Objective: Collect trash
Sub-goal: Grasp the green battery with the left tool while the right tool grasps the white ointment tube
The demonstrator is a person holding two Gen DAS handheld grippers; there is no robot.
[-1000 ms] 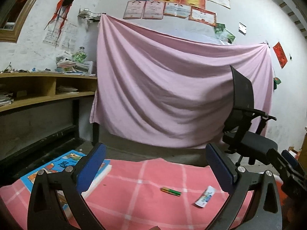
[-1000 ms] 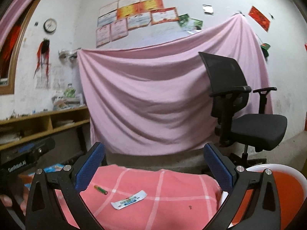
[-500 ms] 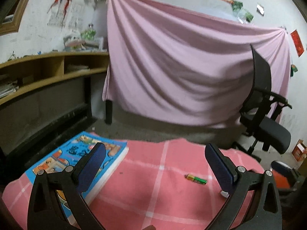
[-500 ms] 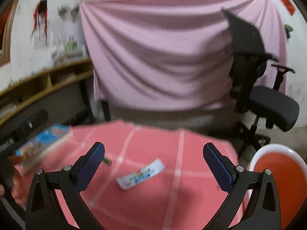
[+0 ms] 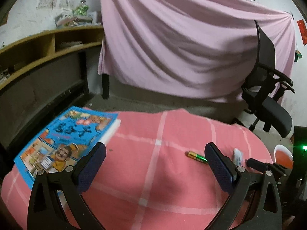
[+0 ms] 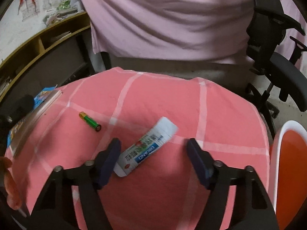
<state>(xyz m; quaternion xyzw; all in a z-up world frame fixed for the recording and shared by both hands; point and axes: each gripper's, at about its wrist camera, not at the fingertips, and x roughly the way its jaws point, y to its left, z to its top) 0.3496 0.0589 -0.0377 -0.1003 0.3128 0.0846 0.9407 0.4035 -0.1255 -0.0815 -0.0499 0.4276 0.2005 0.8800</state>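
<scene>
Two bits of trash lie on the pink checked surface [image 6: 220, 115]: a white wrapper [image 6: 146, 146] (blue label) between the right tool's [image 6: 153, 150] spread fingers, and a green battery [image 6: 89, 121] nearby to its left. Left tool [image 5: 154, 154] hangs open beside a blue book [image 5: 63, 140].

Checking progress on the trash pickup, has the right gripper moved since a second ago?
Yes. The right gripper has dropped toward the pink checked tablecloth, now straddling the white flattened tube wrapper.

On the cloth [image 6: 172, 99] lie one battery [image 6: 90, 121], one wrapper [image 6: 146, 146] and one book [image 5: 65, 143]; one bin [image 6: 291, 164] and one chair [image 5: 268, 88] stand beside.
</scene>
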